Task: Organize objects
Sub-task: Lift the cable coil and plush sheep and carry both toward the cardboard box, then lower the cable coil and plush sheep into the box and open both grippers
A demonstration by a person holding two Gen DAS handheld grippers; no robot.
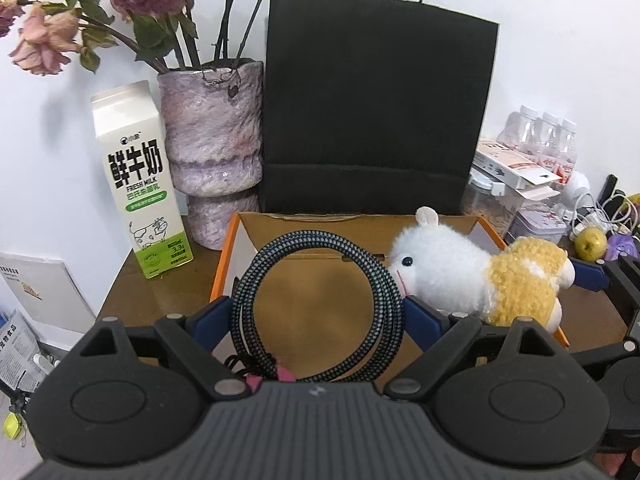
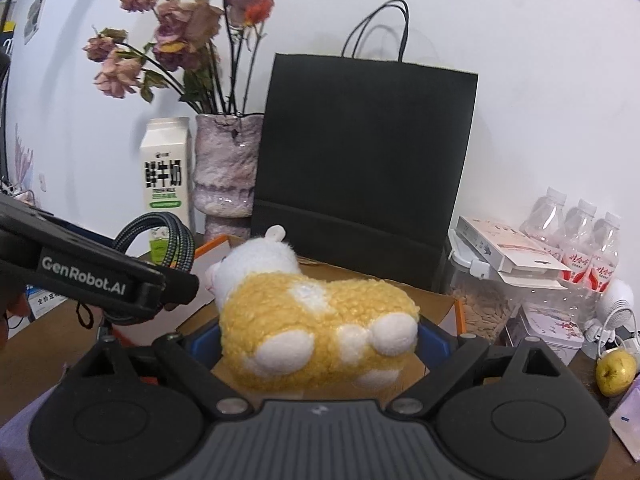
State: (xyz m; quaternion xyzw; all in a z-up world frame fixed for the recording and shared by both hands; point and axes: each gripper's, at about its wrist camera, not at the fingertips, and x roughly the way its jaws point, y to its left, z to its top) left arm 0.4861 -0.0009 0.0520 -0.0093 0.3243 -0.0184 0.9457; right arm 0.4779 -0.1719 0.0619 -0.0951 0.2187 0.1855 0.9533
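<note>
Our left gripper (image 1: 318,312) pinches a coiled black-and-white braided cable (image 1: 316,304); our right gripper (image 2: 320,340) pinches a yellow-and-white plush toy (image 2: 316,320), both above the open orange-edged cardboard box (image 1: 228,248) on the desk (image 1: 160,292).

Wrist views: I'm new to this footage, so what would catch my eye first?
Most striking is the white-and-yellow plush toy, clamped in the right tongs over the open cardboard box. Beside it, the left tongs hold a coil of braided cable above the same box. Behind stand a tall black paper bag and a vase of wilted roses.
</note>
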